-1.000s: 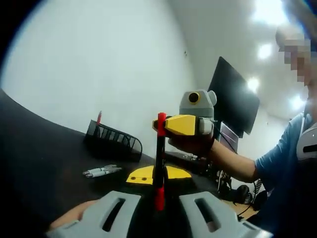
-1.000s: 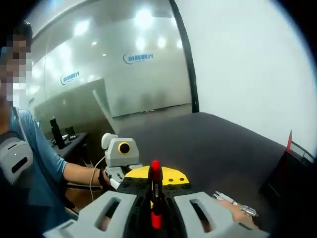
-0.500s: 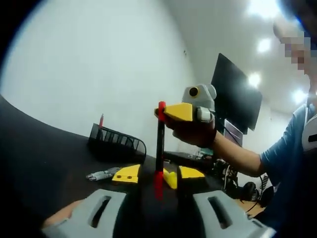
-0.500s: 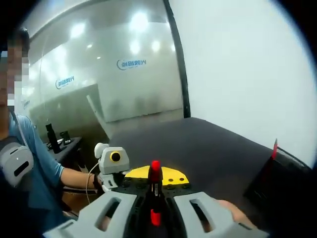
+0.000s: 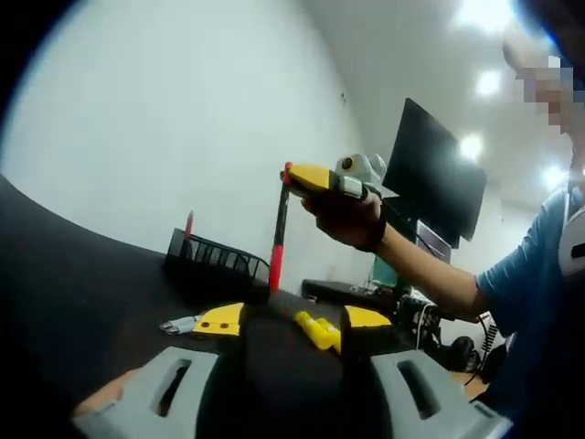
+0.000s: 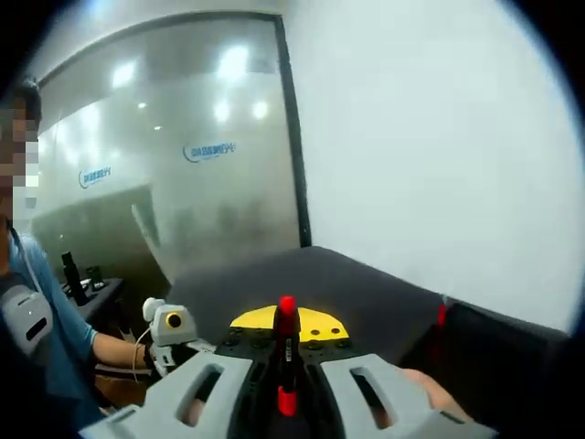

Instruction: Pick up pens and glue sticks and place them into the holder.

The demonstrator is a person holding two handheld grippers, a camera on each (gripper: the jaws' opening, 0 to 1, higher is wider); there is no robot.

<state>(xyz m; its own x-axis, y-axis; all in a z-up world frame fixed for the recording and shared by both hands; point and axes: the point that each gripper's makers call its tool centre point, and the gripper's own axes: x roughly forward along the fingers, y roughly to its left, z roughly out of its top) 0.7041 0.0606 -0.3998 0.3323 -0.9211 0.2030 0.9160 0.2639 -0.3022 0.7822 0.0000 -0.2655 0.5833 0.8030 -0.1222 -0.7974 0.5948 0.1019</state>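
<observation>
Red-capped pen (image 6: 287,357) upright, clamped in right tool (image 6: 287,340), above table.

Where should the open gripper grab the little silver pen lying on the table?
Grab the silver pen around its middle, coming straight down from above. It lies flat on the dark table in front of the black holder, so the left gripper's open fingers probably fit best on either side of its thin body, across its length.

Your right gripper (image 5: 291,174) is raised, jaws clamped on the pen (image 5: 278,231); your left gripper (image 5: 284,315) has its jaws spread wide.
</observation>
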